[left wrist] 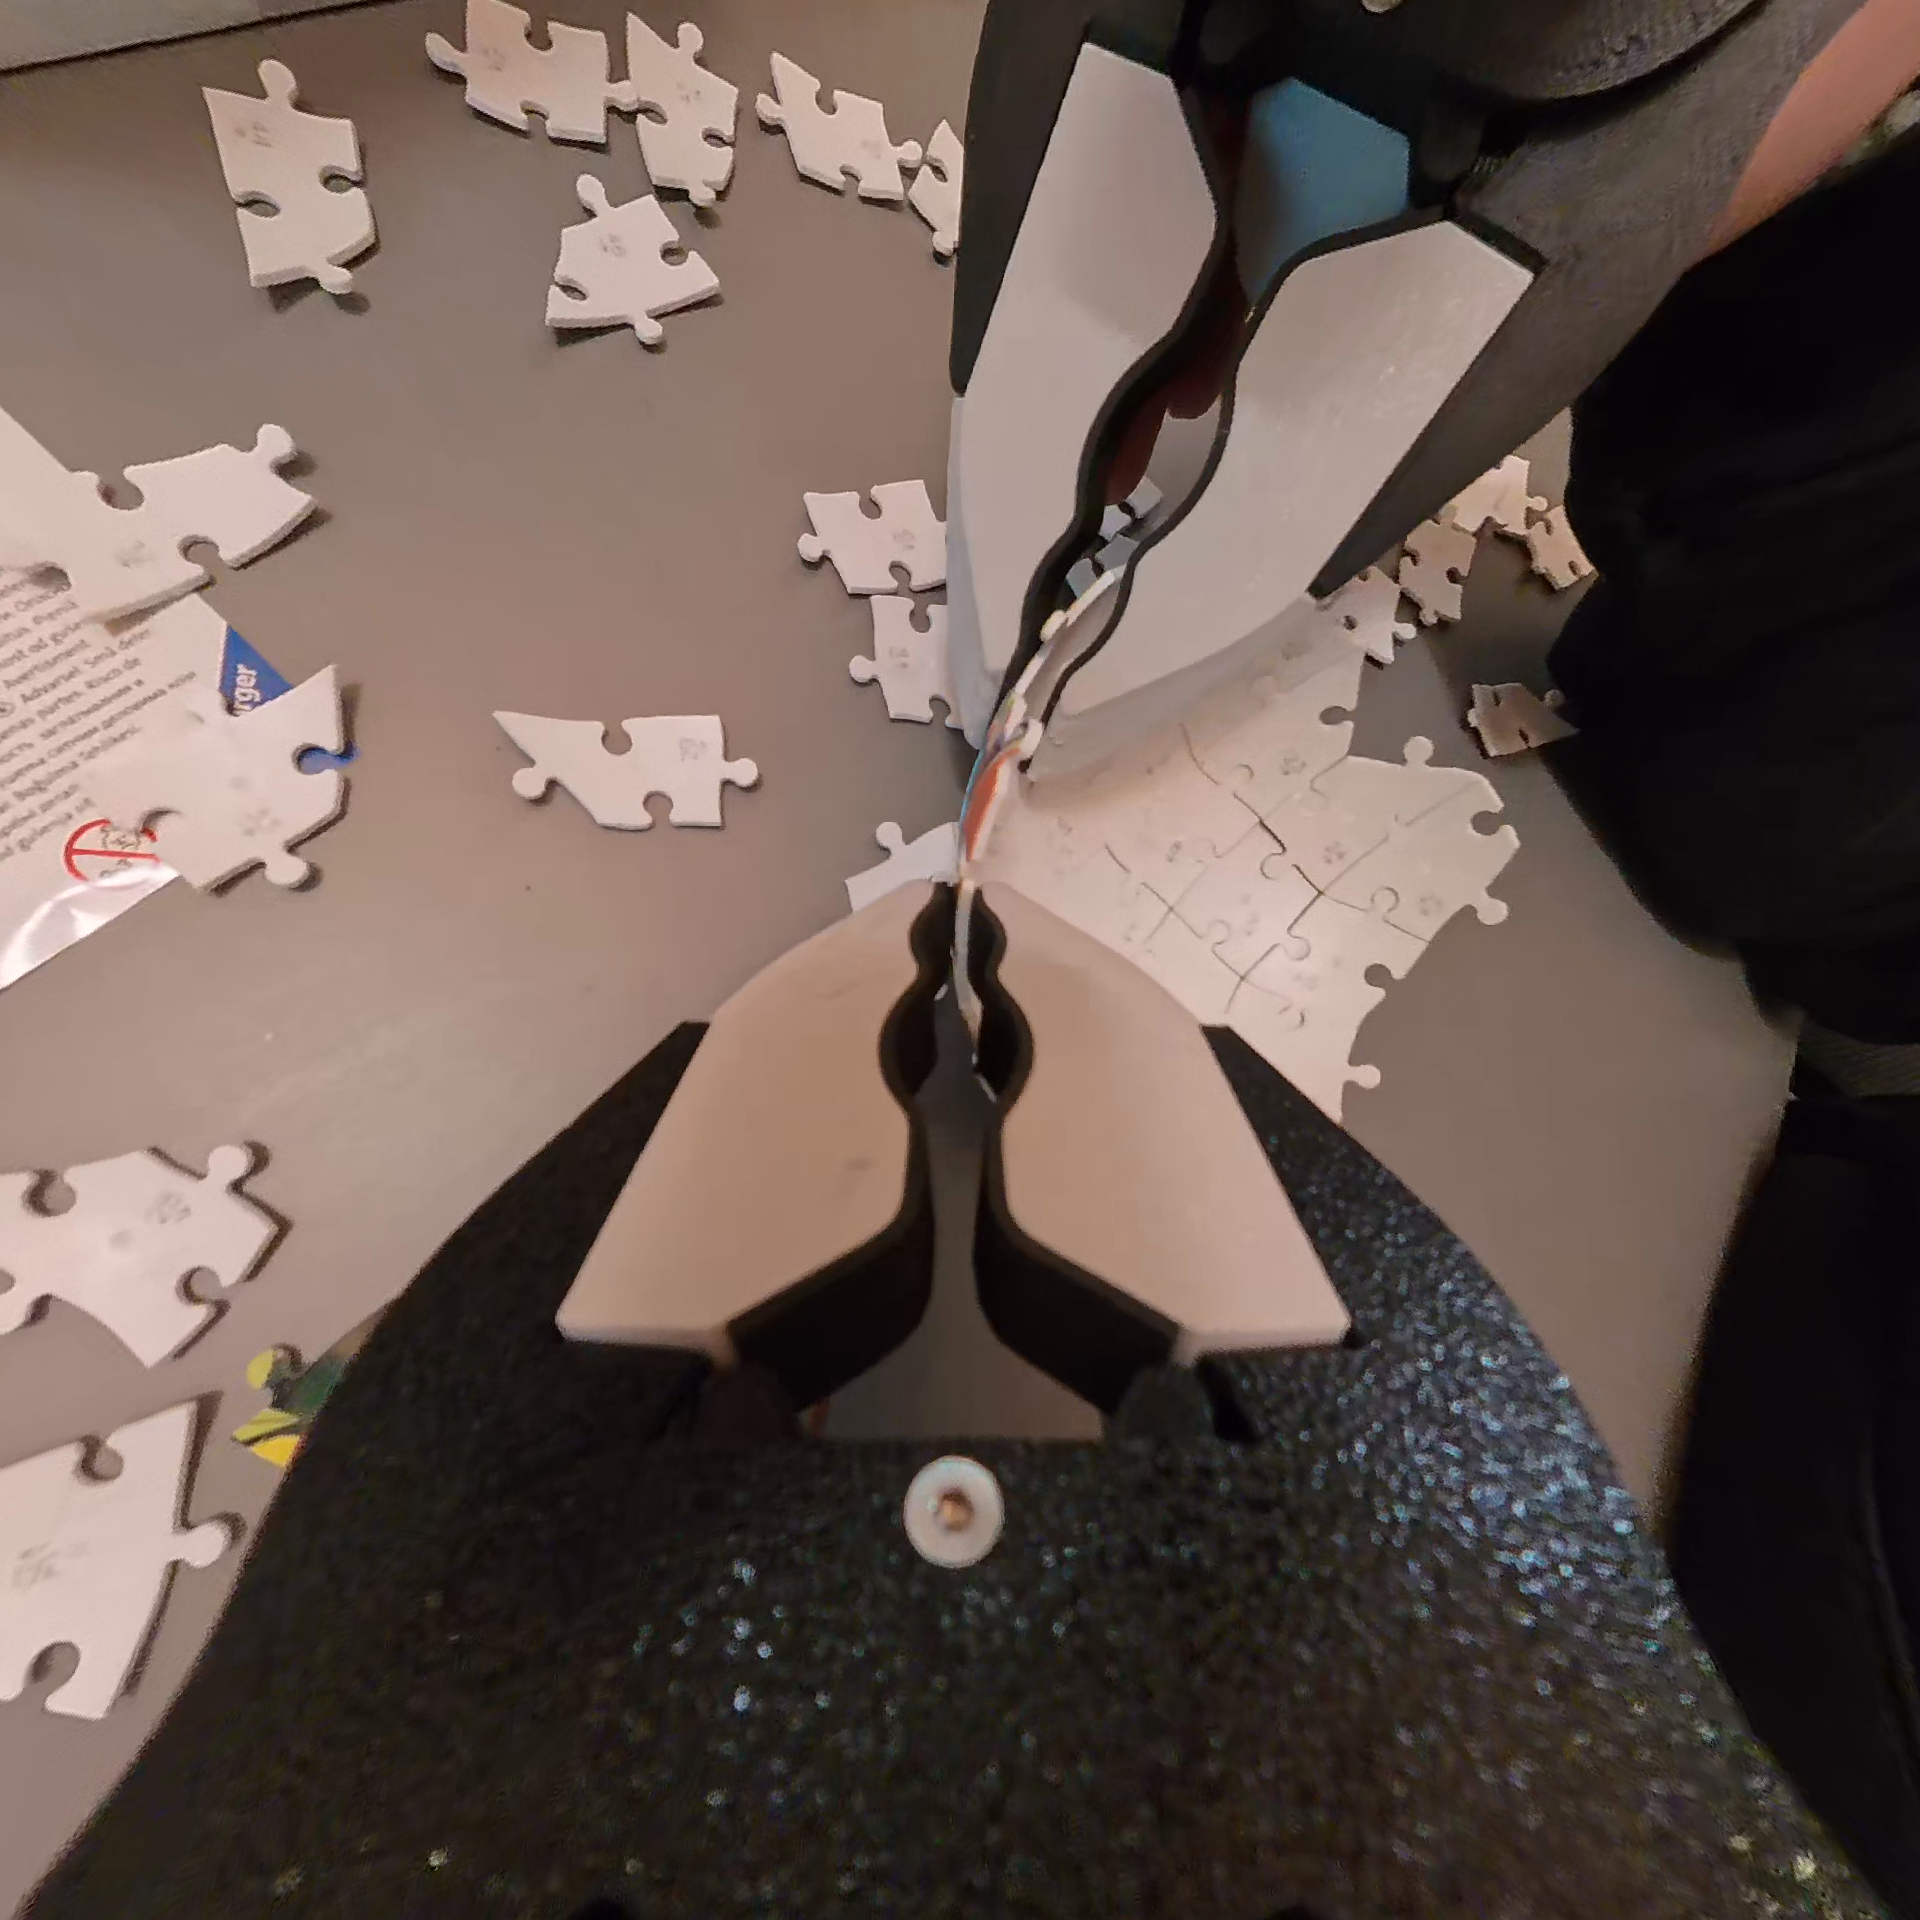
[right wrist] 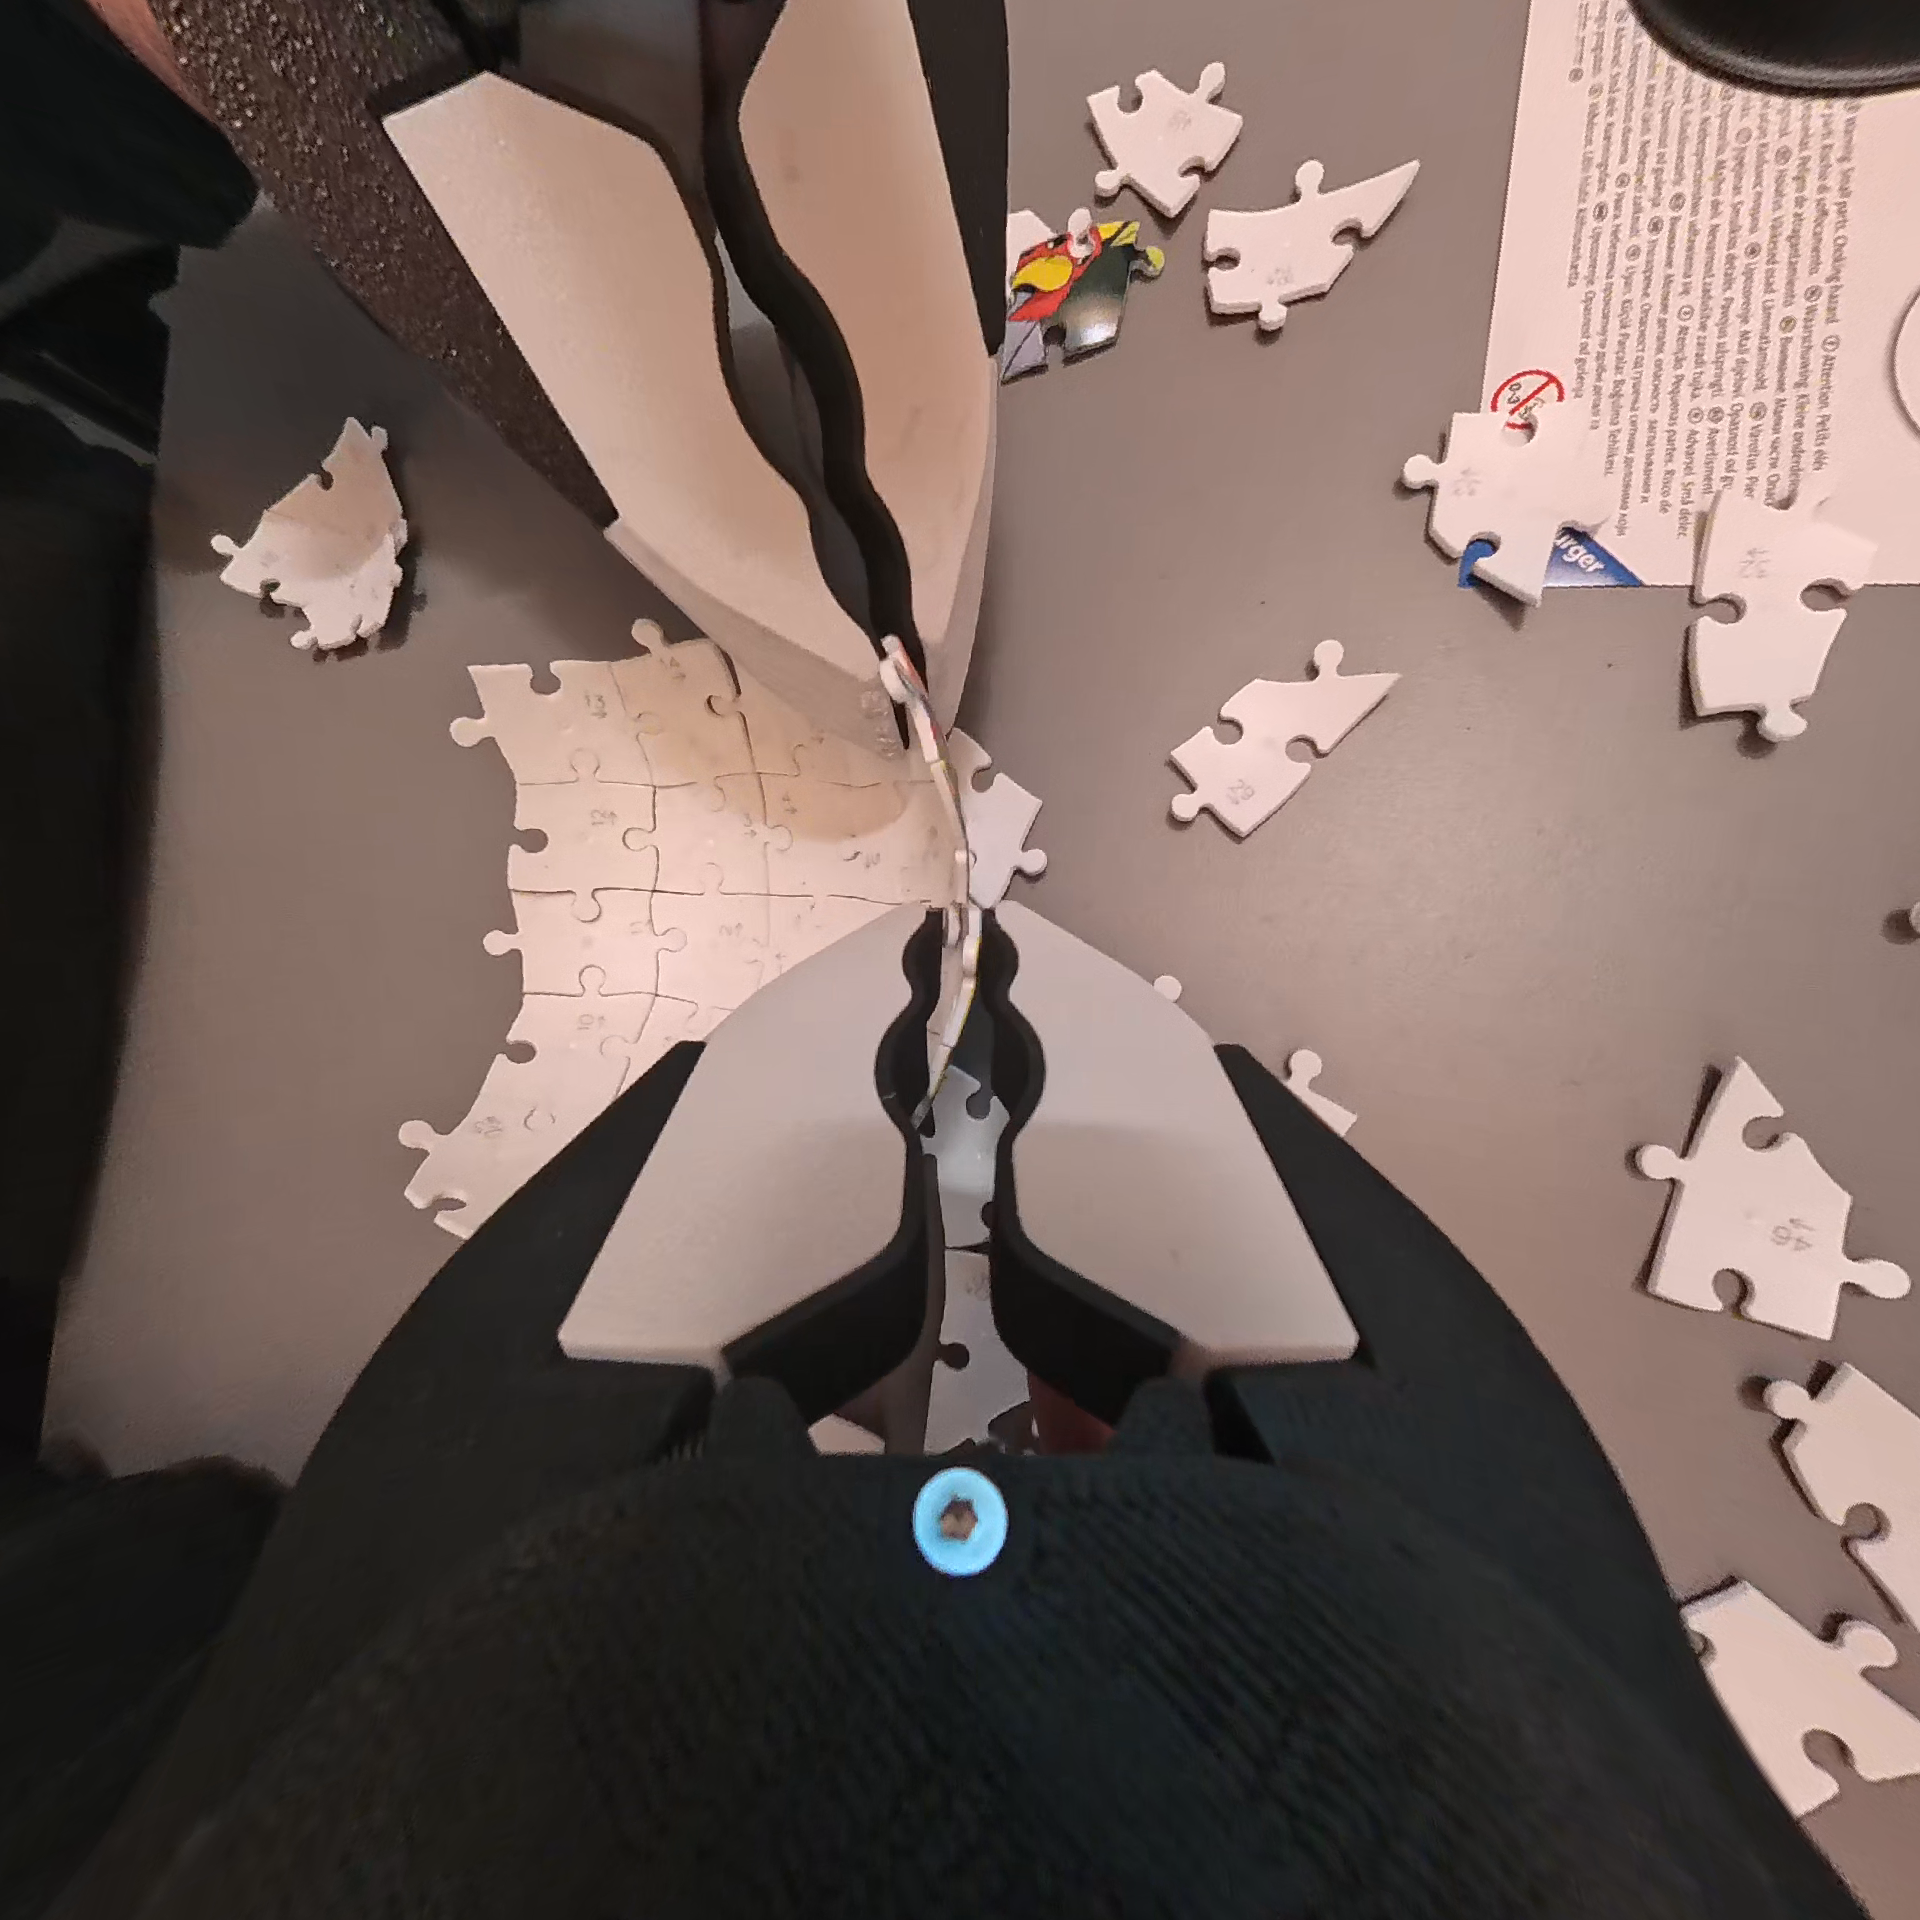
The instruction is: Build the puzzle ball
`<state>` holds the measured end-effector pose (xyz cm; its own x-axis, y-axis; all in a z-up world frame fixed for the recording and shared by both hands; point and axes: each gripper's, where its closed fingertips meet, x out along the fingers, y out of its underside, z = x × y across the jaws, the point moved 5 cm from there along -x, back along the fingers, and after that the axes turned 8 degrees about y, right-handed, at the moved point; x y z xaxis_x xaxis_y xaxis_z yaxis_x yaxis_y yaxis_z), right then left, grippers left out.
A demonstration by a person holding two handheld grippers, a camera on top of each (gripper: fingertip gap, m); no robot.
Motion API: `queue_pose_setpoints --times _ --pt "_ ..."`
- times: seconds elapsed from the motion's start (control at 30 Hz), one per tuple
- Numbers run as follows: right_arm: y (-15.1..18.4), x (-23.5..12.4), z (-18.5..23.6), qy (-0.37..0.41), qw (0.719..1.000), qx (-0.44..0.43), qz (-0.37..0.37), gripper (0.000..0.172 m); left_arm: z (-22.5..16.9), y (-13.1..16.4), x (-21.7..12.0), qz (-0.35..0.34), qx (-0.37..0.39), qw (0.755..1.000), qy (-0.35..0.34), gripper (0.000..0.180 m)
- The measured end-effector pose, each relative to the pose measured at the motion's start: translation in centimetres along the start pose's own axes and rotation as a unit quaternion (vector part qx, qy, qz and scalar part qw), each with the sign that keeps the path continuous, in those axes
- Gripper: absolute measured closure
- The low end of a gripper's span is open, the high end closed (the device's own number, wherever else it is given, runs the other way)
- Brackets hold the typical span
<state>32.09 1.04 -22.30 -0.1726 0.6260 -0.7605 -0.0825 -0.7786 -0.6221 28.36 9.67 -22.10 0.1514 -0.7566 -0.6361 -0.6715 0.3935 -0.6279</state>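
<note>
Both the left gripper (left wrist: 966, 914) and right gripper (right wrist: 961, 920) have narrow jaws clamped on 1 curved sheet (right wrist: 951, 810) of joined puzzle pieces, standing on edge at mid frame. Loose pieces (left wrist: 634, 764) lie white side up across the grey table (left wrist: 582, 499), and a printed bag (right wrist: 1662, 260) sits at upper right of the right view.

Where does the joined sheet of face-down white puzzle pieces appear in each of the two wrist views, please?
Left wrist view: the assembled sheet lies right of centre, its near edge clamped upright between both hand-held grippers.
Right wrist view: the assembled sheet lies left of centre, reaching under the gripper body.
Shared landmark: the printed leaflet, at the left edge in the left view, top right in the right view.
</note>
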Motion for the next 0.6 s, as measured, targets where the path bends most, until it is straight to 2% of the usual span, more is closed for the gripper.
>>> queue_pose_setpoints --times 0.4,0.5,0.6 --pt "-0.29 -0.29 0.09 0.006 1.000 -0.005 0.007 0.167 -0.12 -0.20 -0.18 0.003 0.024 1.000 -0.009 0.179" --pt "-0.56 -0.41 0.32 0.005 1.000 -0.009 0.005 0.167 -0.29 -0.26 -0.15 0.020 0.035 0.999 -0.010 0.169" --pt "-0.57 -0.39 0.32 0.015 1.000 -0.011 0.015 0.167 -0.37 -0.46 0.07 0.028 0.049 0.998 -0.019 0.168"
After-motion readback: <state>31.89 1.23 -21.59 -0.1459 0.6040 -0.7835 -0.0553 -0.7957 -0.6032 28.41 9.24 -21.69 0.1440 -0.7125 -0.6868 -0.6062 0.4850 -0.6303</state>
